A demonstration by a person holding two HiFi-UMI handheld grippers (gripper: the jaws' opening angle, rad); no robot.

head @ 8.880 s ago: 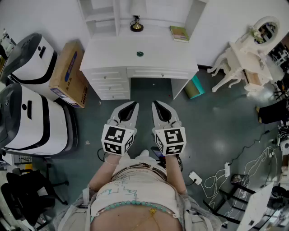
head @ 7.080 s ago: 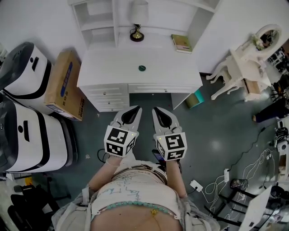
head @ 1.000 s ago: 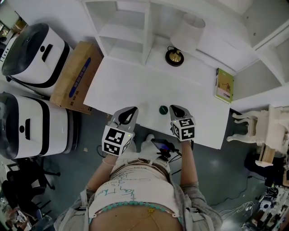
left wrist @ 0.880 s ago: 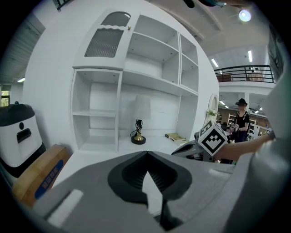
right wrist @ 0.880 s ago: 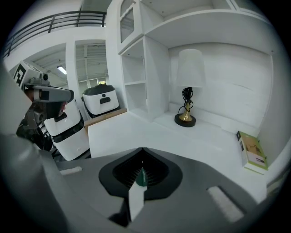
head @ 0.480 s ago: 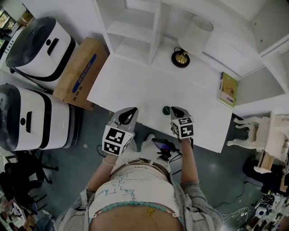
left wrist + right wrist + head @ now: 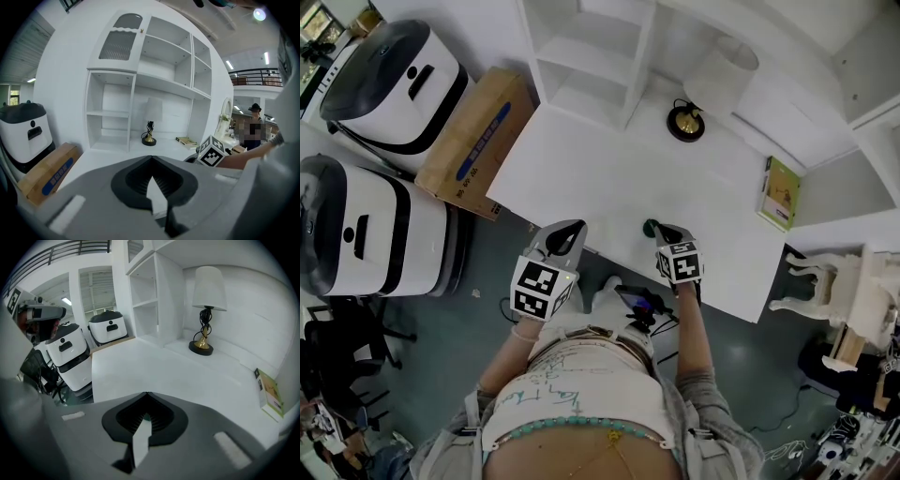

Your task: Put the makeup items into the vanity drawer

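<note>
Left gripper (image 7: 571, 229), jaws shut and empty, hovers over the vanity top (image 7: 581, 173)'s near edge. Right gripper (image 7: 660, 229), also shut on nothing, has sunk to the small green makeup item (image 7: 648, 225), at its 3 o'clock. It probably has to open before it can grasp.

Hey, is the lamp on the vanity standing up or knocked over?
Upright. The lamp stands on its round base at the back of the vanity top, stem vertical, shade on top.
</note>
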